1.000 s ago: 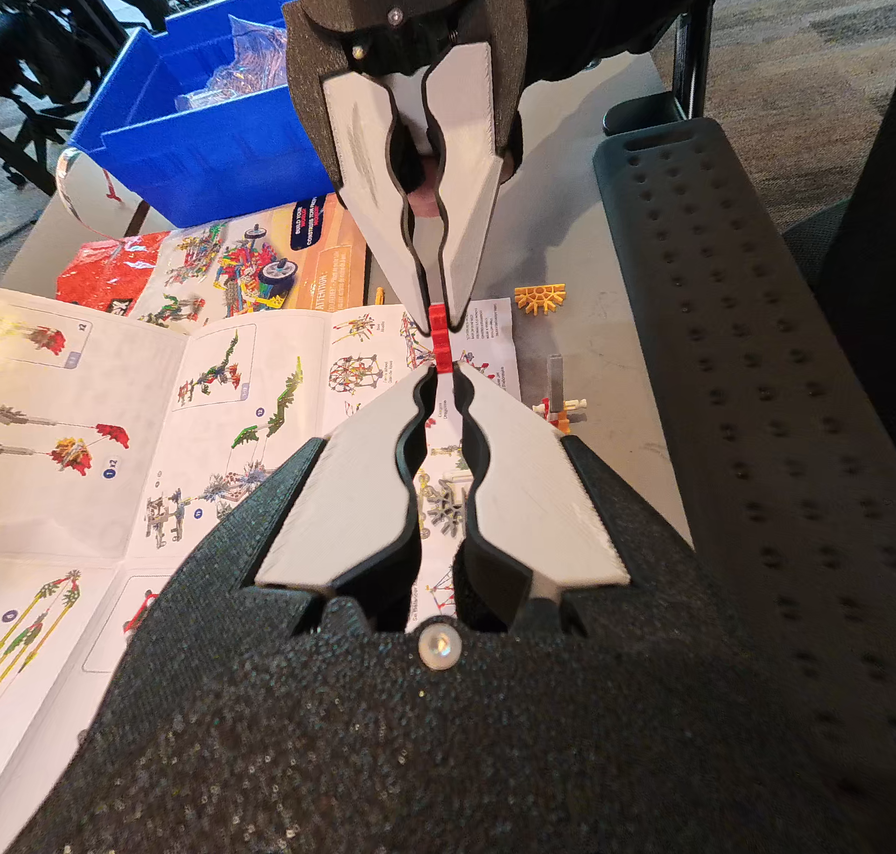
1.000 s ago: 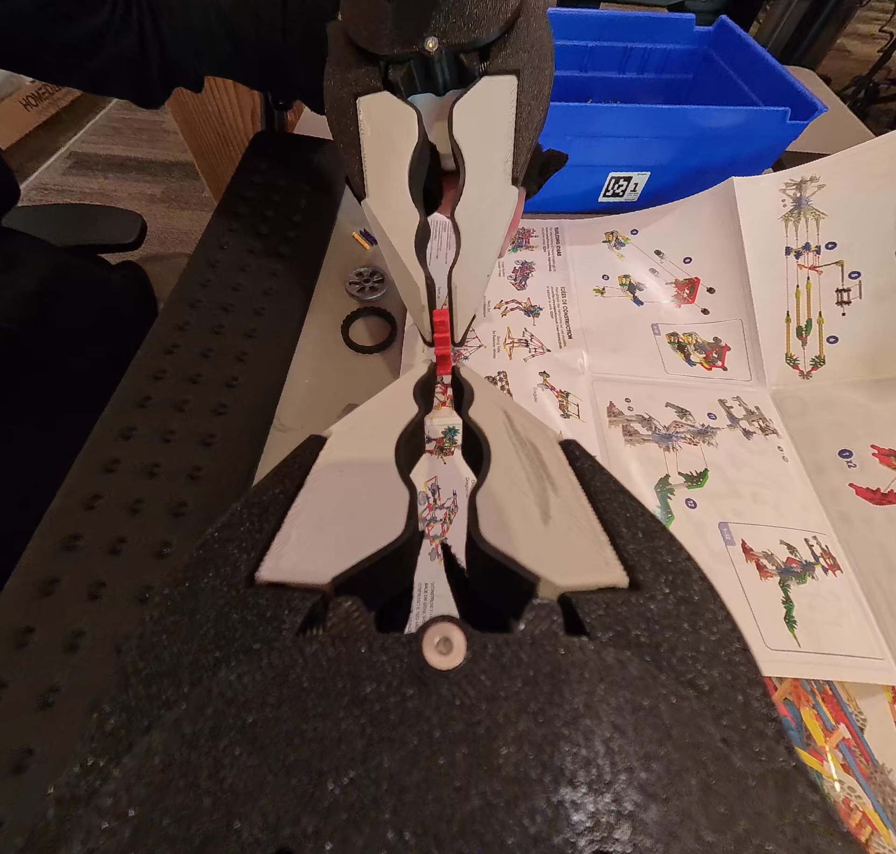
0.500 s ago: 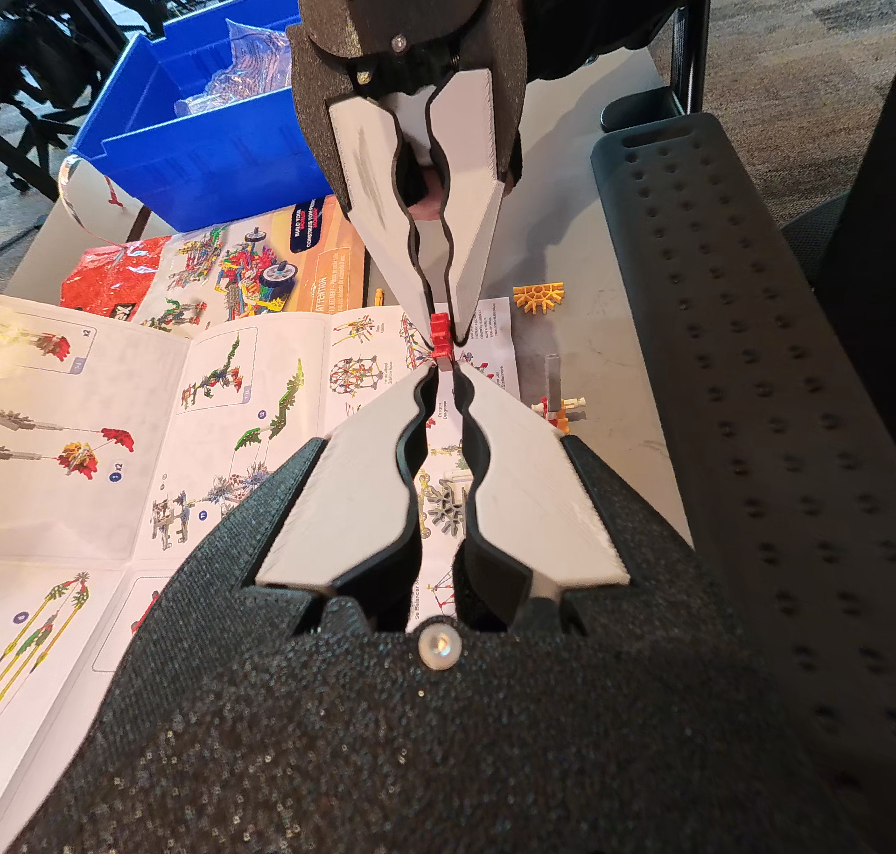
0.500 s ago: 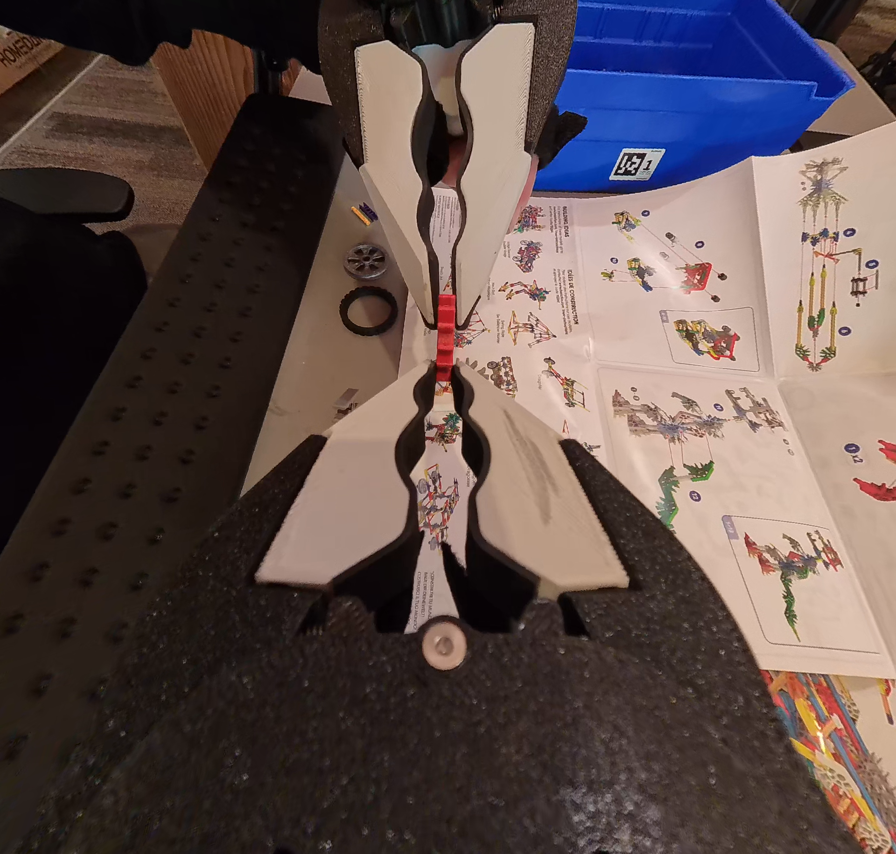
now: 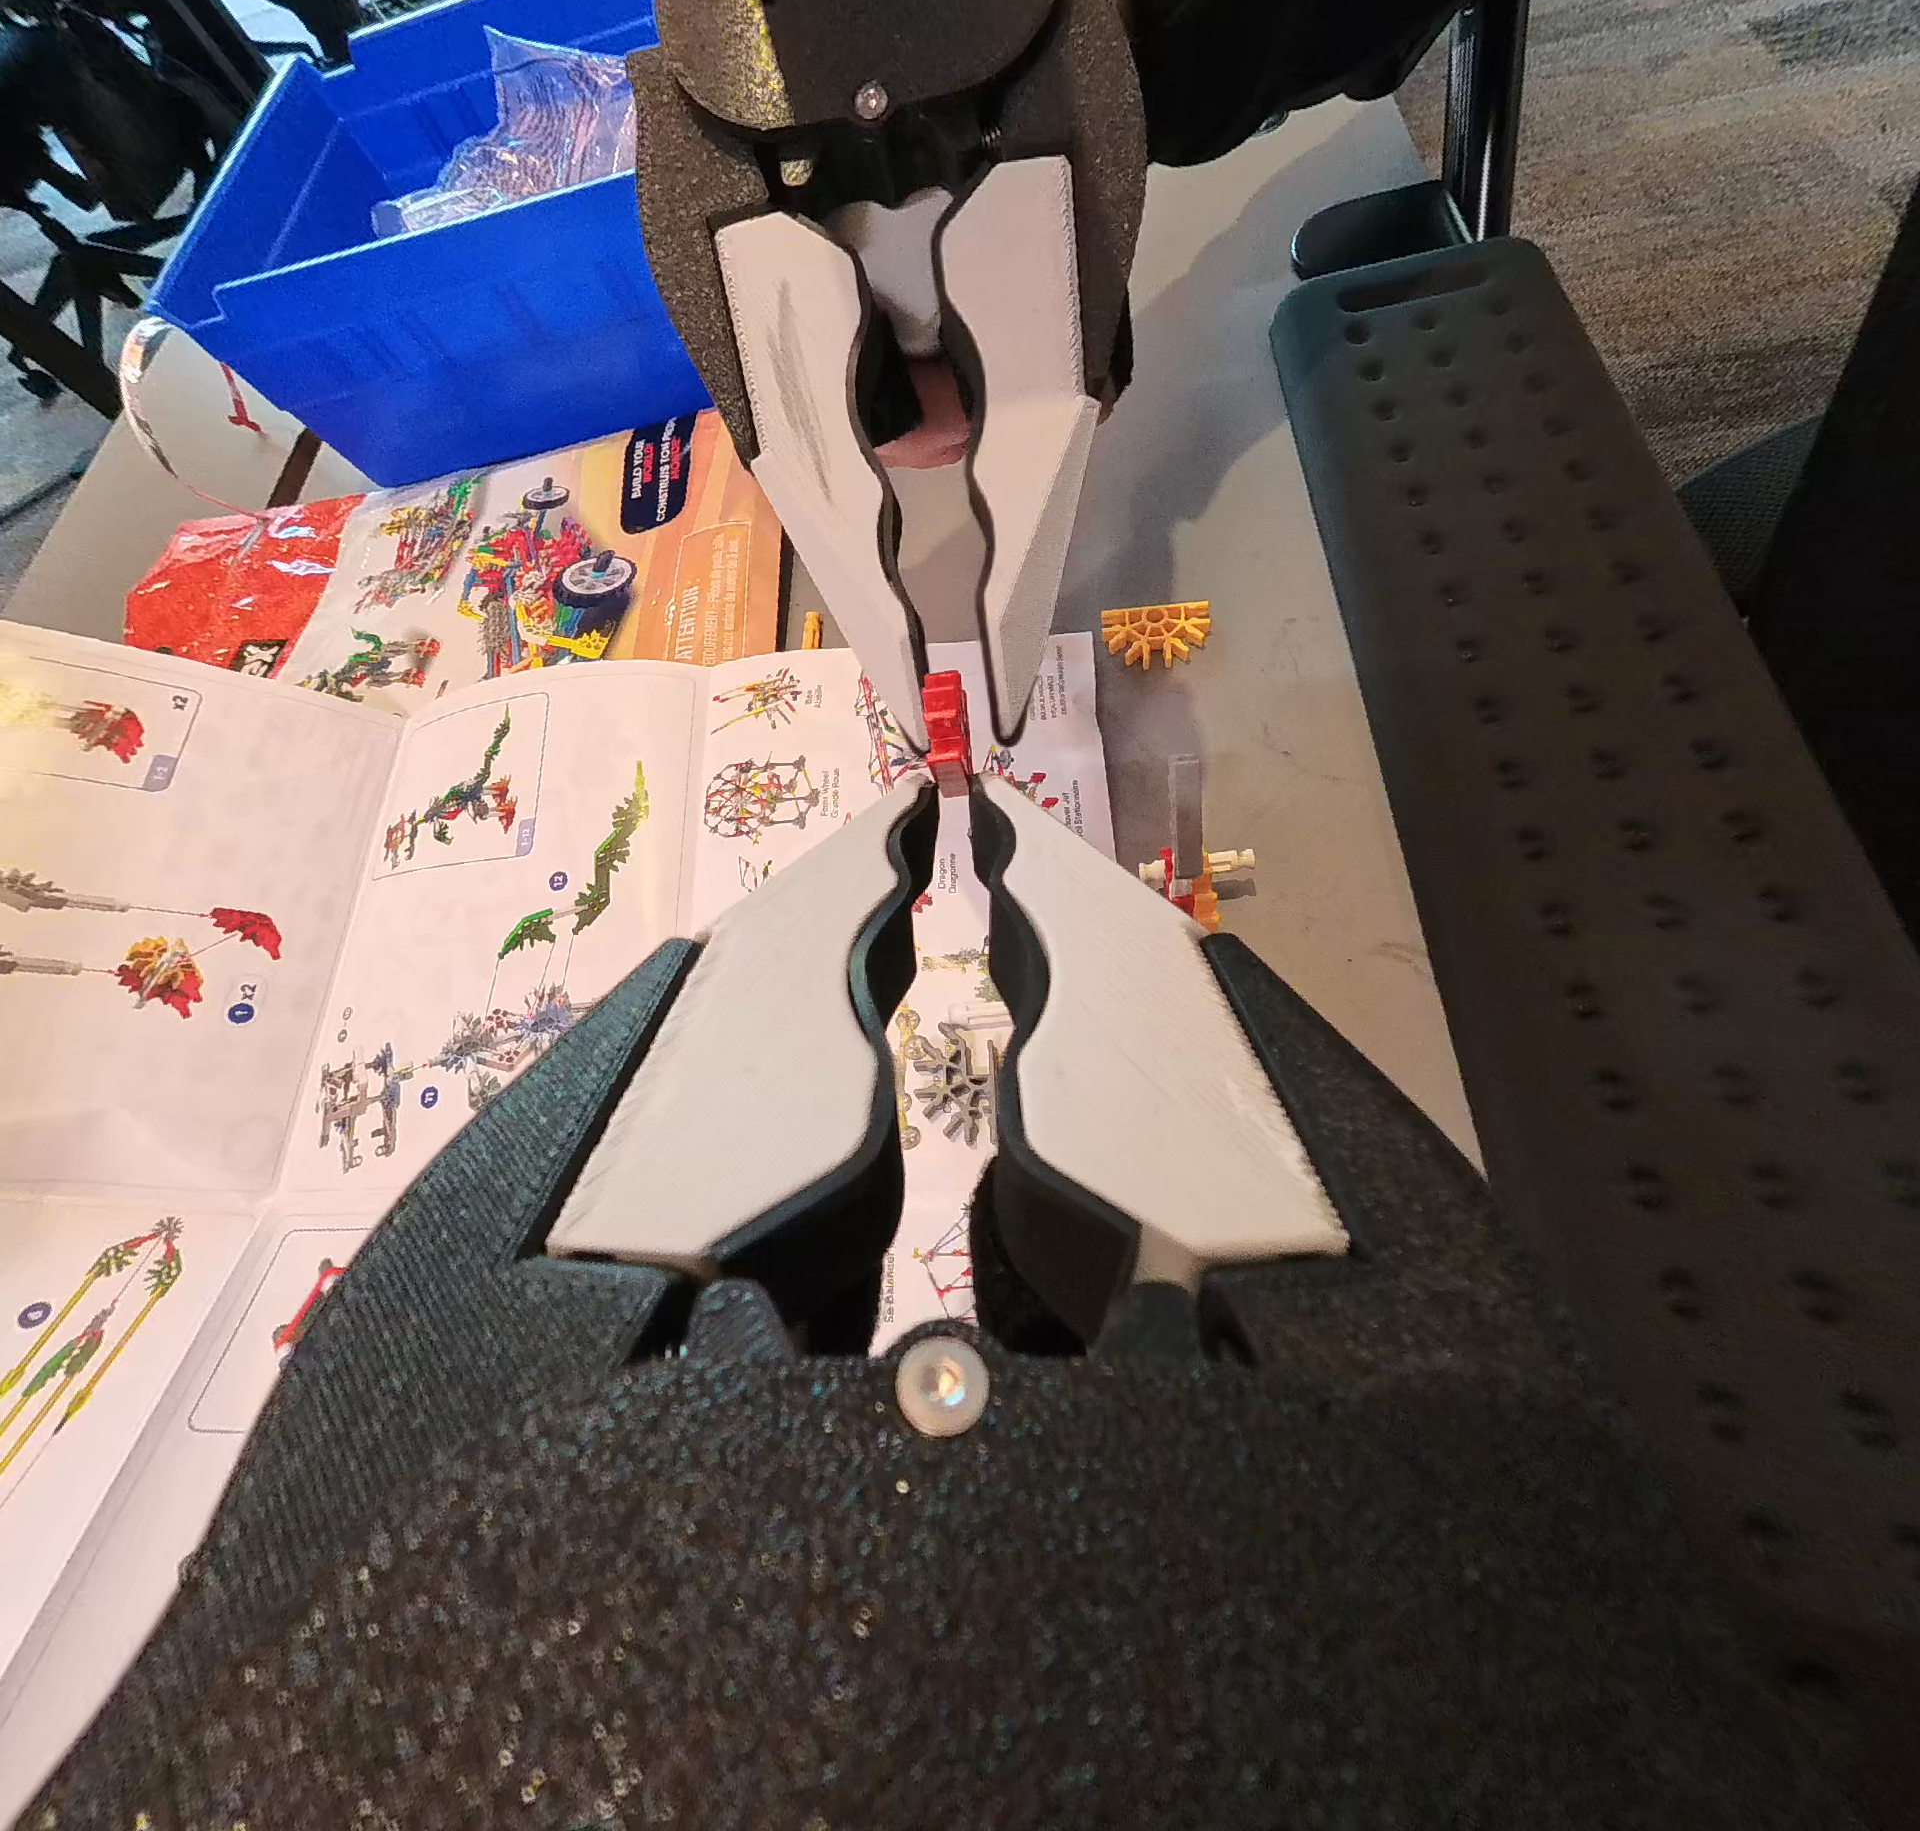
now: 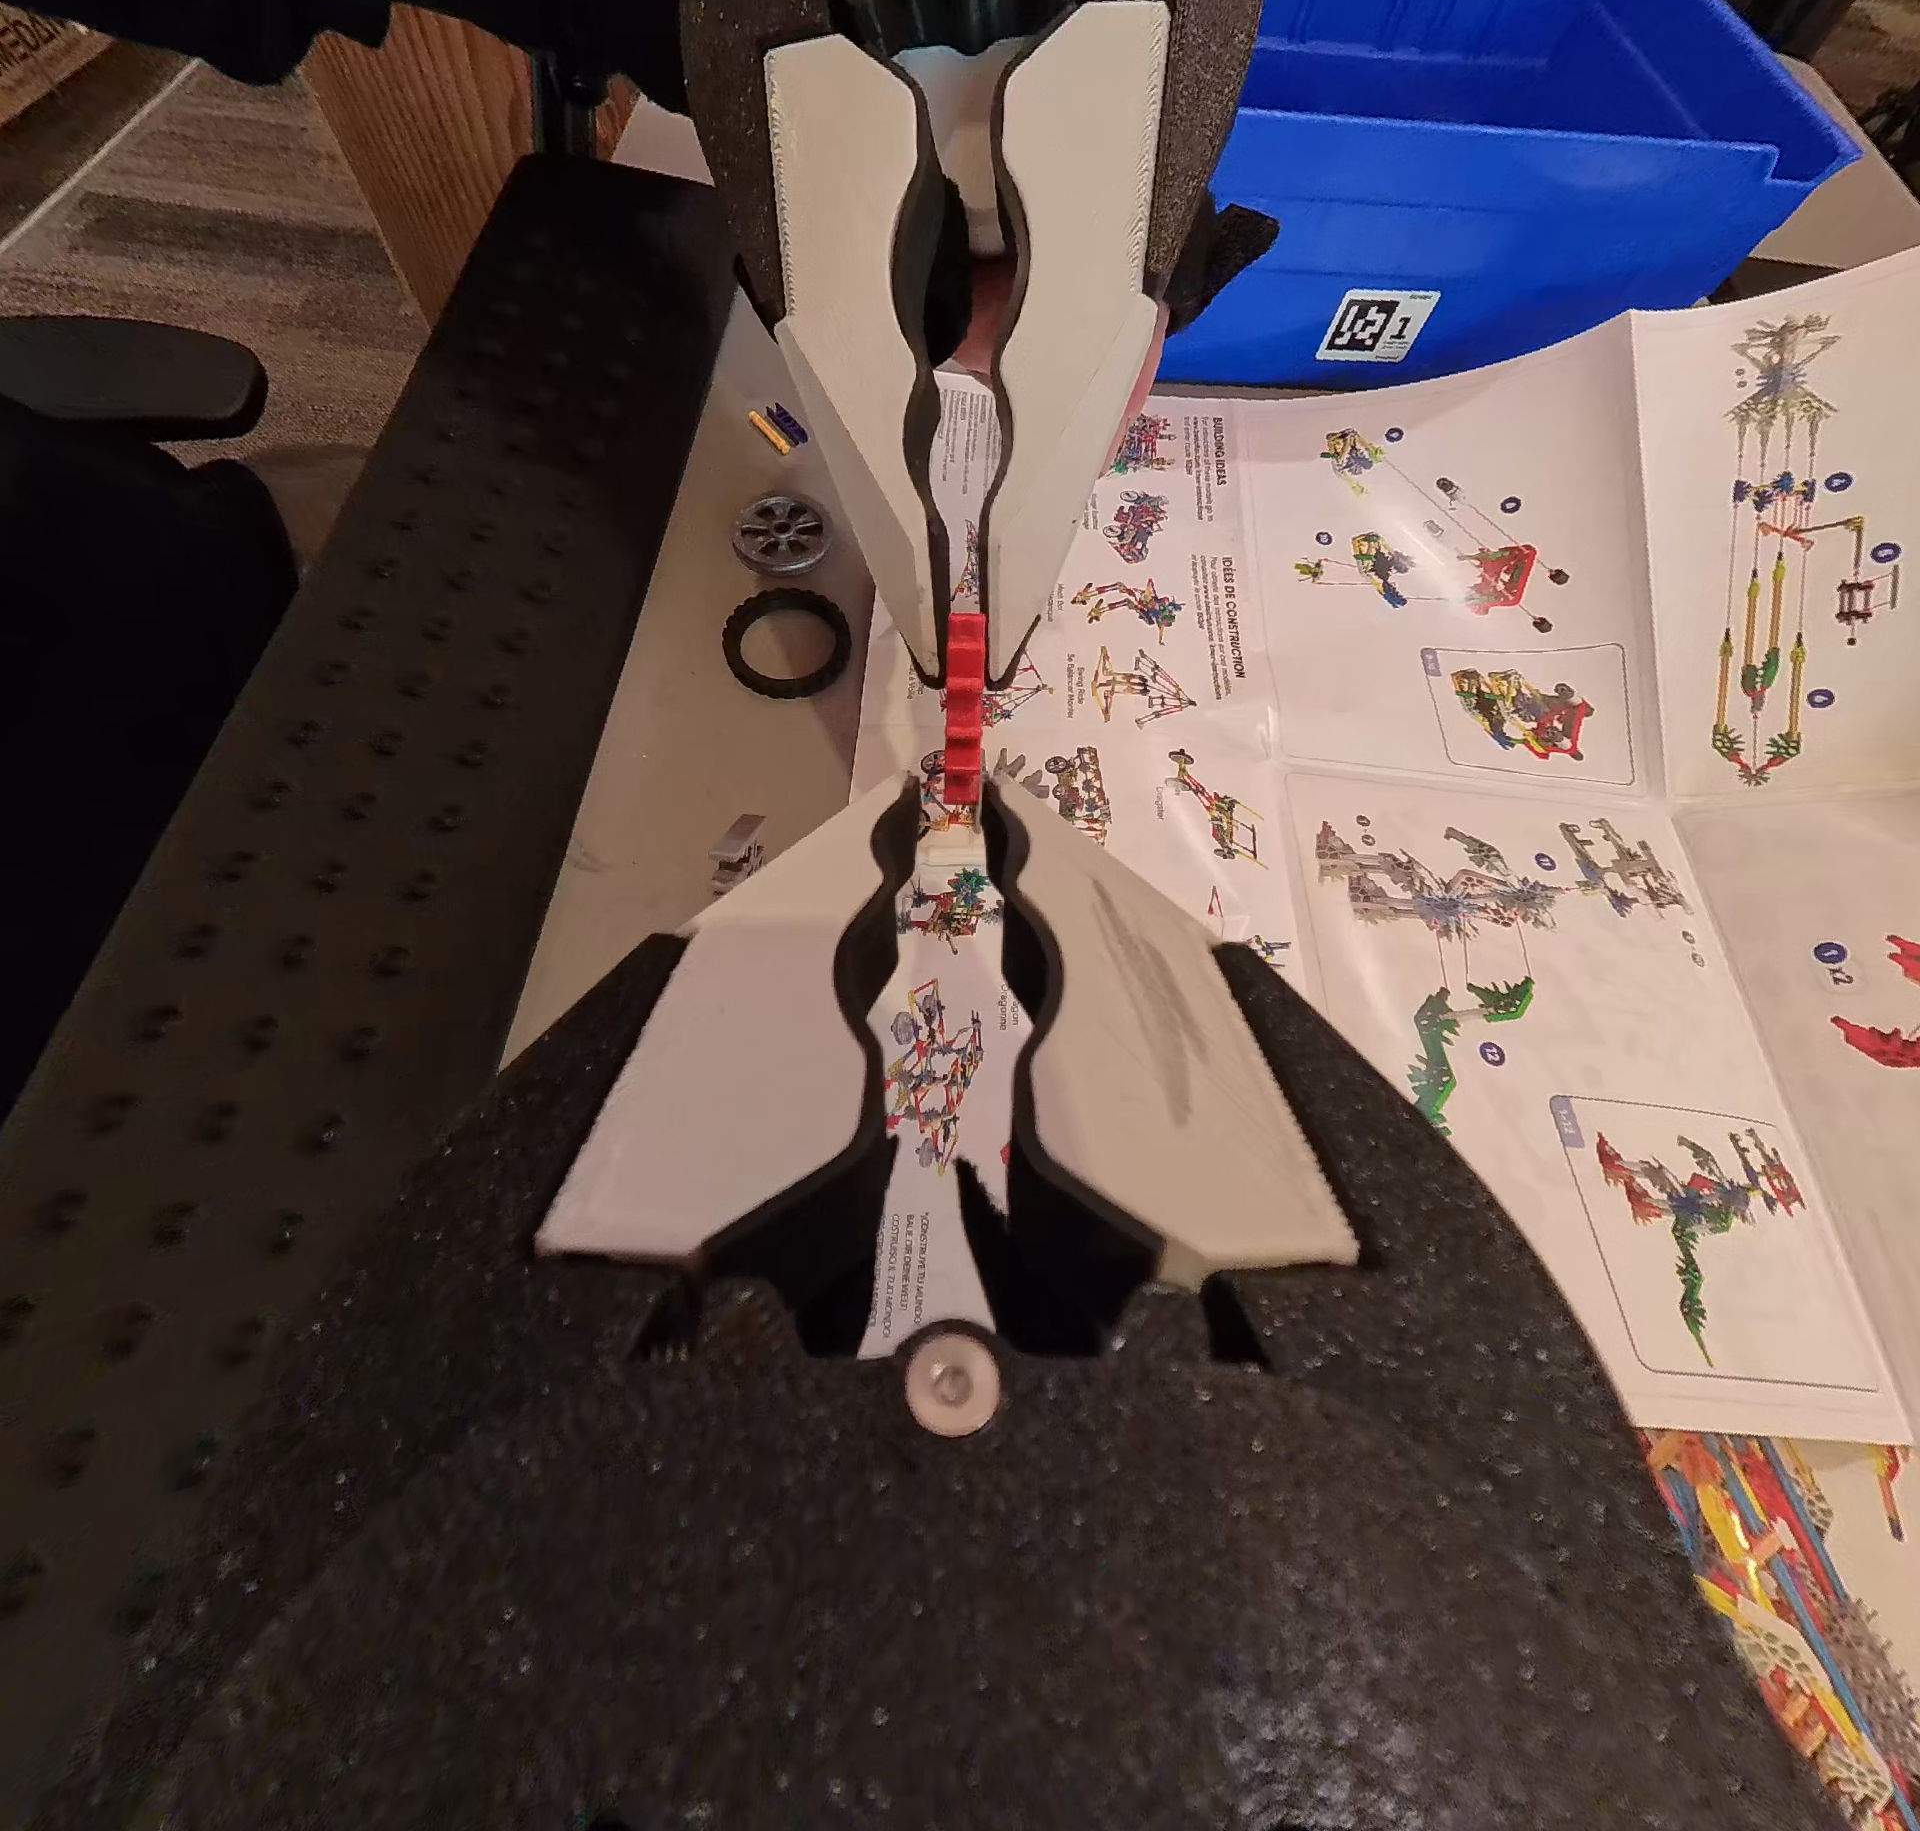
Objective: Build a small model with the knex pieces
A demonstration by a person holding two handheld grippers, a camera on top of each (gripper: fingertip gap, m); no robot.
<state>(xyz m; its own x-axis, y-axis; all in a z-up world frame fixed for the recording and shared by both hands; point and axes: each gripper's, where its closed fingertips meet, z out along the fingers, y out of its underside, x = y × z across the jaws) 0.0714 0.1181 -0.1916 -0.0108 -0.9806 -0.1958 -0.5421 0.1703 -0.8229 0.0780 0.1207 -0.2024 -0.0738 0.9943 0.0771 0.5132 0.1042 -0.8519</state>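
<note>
The two grippers face each other tip to tip above the instruction sheet (image 5: 312,898). My left gripper (image 5: 949,786) is shut on one end of a small red toothed piece (image 5: 943,721). It shows from the other side in the right wrist view (image 6: 964,675), with the red piece (image 6: 964,711) between its tips. My right gripper (image 6: 949,792) stands slightly open around the piece's other end. In the left wrist view (image 5: 961,737), paper shows between its right finger and the piece. A small white part (image 6: 951,846) sits between my right fingers.
A blue bin (image 5: 457,327) stands behind the sheet. A black perforated pad (image 5: 1610,846) runs along the table edge. On the table lie a yellow connector (image 5: 1155,630), a small orange, white and grey assembly (image 5: 1195,867), a black tyre (image 6: 787,643) and a grey wheel hub (image 6: 781,532). Left and right tips are no more than a few centimetres apart.
My right gripper was shut on the red piece and its jaws have parted a little. The grippers have drawn slightly apart, so more of the red piece shows between them.
</note>
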